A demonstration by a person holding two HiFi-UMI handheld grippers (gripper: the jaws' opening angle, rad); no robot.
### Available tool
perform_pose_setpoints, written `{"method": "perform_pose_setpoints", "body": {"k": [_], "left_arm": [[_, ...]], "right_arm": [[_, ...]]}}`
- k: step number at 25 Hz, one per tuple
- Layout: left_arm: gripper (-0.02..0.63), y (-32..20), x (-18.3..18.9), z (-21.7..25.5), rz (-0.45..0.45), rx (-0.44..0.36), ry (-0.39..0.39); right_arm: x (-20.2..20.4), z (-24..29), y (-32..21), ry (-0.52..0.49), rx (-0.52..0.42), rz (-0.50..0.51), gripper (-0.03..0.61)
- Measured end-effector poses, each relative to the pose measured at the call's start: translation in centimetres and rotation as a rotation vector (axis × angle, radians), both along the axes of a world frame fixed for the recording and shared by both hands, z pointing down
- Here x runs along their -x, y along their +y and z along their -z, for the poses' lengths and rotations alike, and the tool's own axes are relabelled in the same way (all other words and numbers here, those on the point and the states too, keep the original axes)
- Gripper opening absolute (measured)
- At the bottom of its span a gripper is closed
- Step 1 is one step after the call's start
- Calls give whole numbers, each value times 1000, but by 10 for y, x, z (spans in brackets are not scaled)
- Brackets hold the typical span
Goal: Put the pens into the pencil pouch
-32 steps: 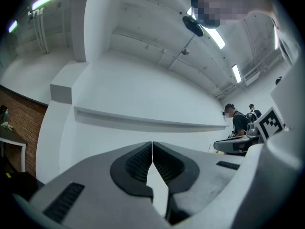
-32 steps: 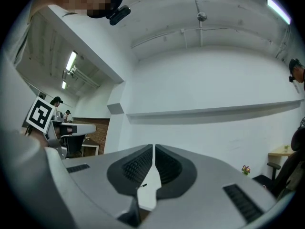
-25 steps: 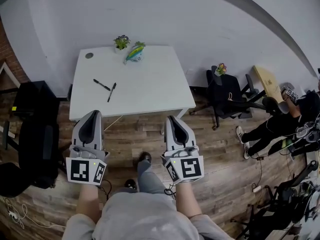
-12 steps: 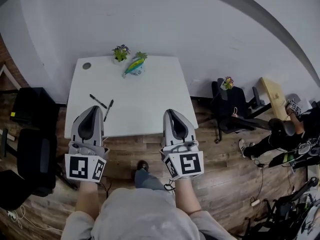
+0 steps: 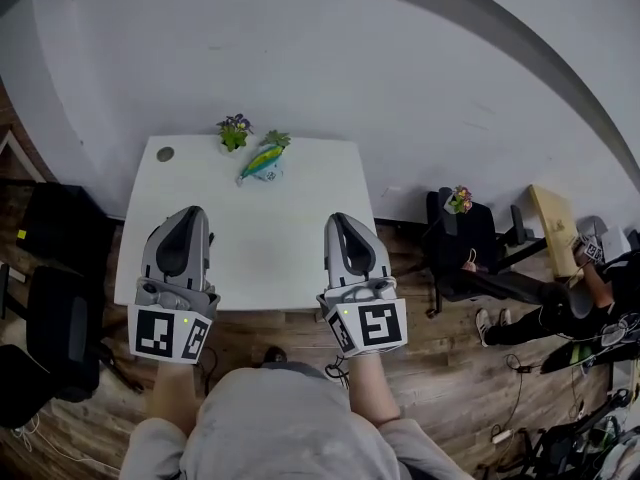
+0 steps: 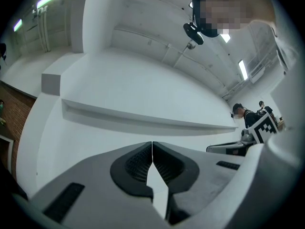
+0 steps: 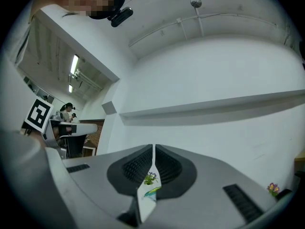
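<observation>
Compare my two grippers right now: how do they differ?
The left gripper covers the table's front left corner, the right gripper its front right. Past the right gripper's jaws the plant and pouch show; past the left gripper's, only plain white. Both are shut and empty.

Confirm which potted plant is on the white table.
The small plant at the table's far edge, just left of the fish-shaped pouch. The other plant stands off the table, on dark furniture to the right.
</observation>
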State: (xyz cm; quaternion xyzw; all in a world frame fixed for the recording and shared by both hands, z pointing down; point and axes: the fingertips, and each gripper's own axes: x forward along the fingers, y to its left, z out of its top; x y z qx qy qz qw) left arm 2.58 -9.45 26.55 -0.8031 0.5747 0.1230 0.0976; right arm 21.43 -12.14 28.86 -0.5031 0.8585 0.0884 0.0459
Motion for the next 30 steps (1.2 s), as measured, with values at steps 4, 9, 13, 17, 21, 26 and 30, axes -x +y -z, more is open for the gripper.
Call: {"method": "perform_pose_setpoints", "body": {"k": [4,9,13,17,21,26,30], "left_arm": [[26,-19,-7,-2,24,3,14],[26,-34,-4,-13,61,40,25],[26,-47,-4,-21,69,59,16],[26,-67,-4,-27,53,76,10],[27,-94,-3,-27,33,87,0],[27,-137,5,-22,-8,105,-16],[28,-174,9,-27,-62,138,-28]], "right_arm": [[-7,-3,-24,-1,3,28,37],[-9,-12,-45,-13,28,52,37],[-7,-22,-59,-21,47,61,37],[-4,-26,-76,-20,58,58,37],[-2,-23,-101,-34,58,41,37],[10,-16,-138,-39,49,25,37],[22,-17,-166,-38,59,10,37]]}}
